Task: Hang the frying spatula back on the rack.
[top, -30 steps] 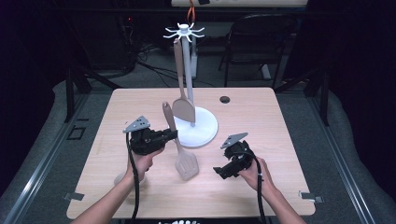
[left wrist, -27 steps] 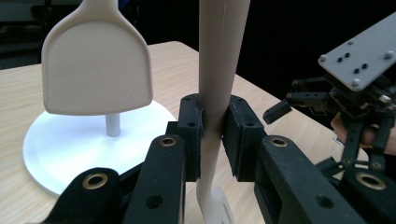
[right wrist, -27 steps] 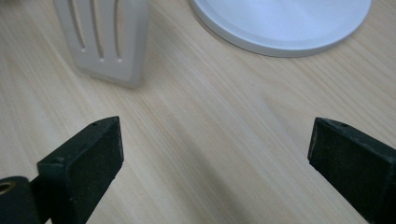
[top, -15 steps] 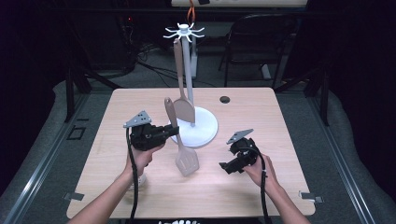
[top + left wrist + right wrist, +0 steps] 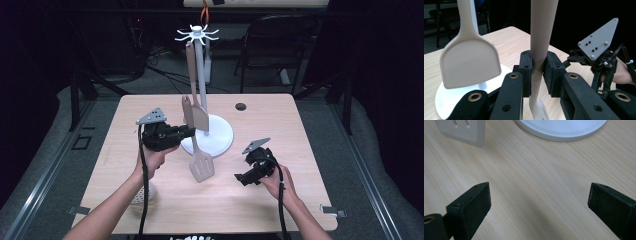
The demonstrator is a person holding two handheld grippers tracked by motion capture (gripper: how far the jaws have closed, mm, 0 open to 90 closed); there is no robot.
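Observation:
My left gripper (image 5: 189, 131) is shut on the handle of a beige slotted spatula (image 5: 201, 167), which hangs nearly upright with its head down, low over the table. In the left gripper view the pads clamp the handle (image 5: 541, 30) from both sides. Just behind stands a white utensil stand (image 5: 200, 75) on a round base (image 5: 222, 142), with a beige solid spatula (image 5: 200, 119) hanging from its top hooks. My right gripper (image 5: 248, 176) is at the front right, over bare wood. Its jaws stand wide apart in the right gripper view (image 5: 539, 200), with nothing between them.
A small black round hole (image 5: 241, 106) is in the table behind the stand. A white perforated utensil (image 5: 145, 194) lies partly under the left forearm near the front edge. A dark chair (image 5: 280, 45) stands beyond the table's far edge.
The left gripper has risen and shifted slightly right with the slotted spatula, so the spatula's head is higher and nearer the stand's base. The right gripper has barely moved.

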